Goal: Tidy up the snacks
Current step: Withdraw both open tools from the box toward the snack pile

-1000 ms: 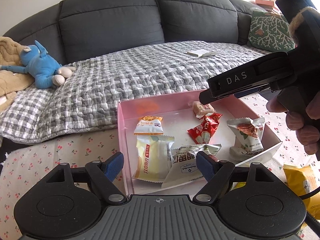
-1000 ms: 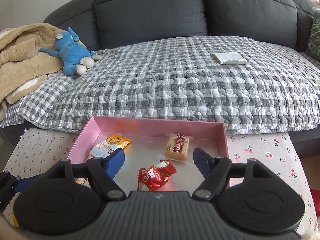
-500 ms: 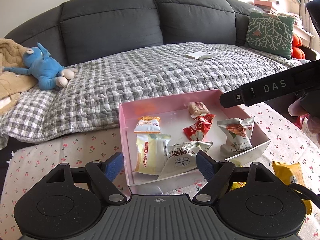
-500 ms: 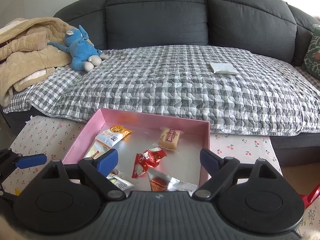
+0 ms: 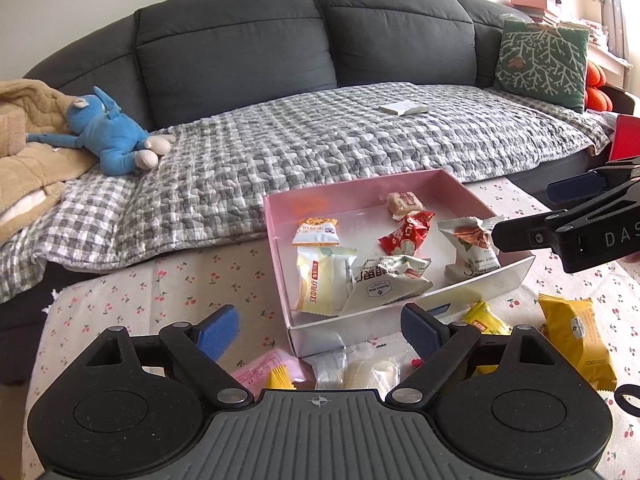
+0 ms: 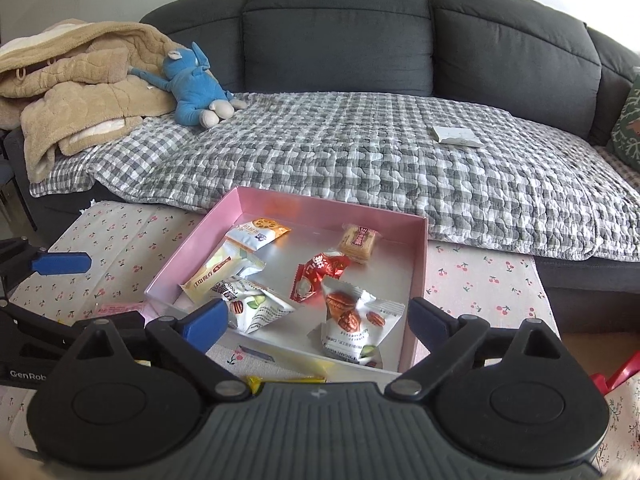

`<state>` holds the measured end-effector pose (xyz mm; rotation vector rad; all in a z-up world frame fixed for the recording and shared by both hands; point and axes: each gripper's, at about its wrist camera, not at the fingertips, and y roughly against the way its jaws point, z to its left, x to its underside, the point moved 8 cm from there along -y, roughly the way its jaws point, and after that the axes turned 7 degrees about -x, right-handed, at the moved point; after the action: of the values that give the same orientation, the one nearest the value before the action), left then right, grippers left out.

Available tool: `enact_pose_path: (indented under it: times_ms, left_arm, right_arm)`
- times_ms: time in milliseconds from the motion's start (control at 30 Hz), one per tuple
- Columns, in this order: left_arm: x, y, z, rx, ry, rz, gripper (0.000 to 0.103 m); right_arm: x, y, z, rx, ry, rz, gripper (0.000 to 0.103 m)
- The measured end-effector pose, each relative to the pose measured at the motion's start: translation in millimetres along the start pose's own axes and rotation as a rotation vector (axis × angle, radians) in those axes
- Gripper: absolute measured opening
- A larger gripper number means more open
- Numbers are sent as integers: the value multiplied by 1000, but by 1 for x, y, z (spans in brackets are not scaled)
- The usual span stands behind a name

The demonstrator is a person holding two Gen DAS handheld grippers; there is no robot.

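In the left wrist view the left gripper (image 5: 320, 326) sits low in the frame with its blue-padded fingers spread wide and nothing between them, held above the cherry-print cloth (image 5: 132, 300). The pink box (image 5: 276, 248) lies just right of centre, holding six snacks: an orange-topped packet (image 5: 316, 231) and a pale yellow packet (image 5: 322, 284) along its left side, a tan biscuit (image 5: 404, 202) toward the back, a red candy (image 5: 406, 234) in the middle, a white nut pack (image 5: 386, 282) at the front and a pecan pack (image 5: 474, 246) upright near the right wall. Outside the box, along the bottom of the frame, lie a pink wrapper (image 5: 260, 370), a clear-wrapped pastry (image 5: 360, 372), a small yellow packet (image 5: 482, 318) and, at lower right, a big yellow pack (image 5: 576, 340). The right gripper (image 6: 316, 320) in its own view is likewise spread apart and empty, hovering over the box's near edge; its fingers frame the nut and pecan packs. From the left view it enters at the right edge, beside the box's right wall. Behind stand the grey sofa (image 5: 240, 44) with a checked quilt (image 5: 320, 140), a blue plush (image 5: 110, 136) at upper left and a green cushion (image 5: 542, 60) at upper right.
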<state>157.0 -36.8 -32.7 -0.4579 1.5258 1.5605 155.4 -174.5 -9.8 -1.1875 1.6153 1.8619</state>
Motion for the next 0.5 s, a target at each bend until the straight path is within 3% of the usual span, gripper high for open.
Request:
enact_pose_path:
  times_ms: [200, 500]
  left_arm:
    - [16, 14, 2, 5, 5, 19, 91]
    - [31, 35, 8, 55, 91, 38, 94]
  right_arm:
    - [12, 16, 8, 0, 24, -15, 100]
    - [34, 31, 15, -16, 24, -34, 102]
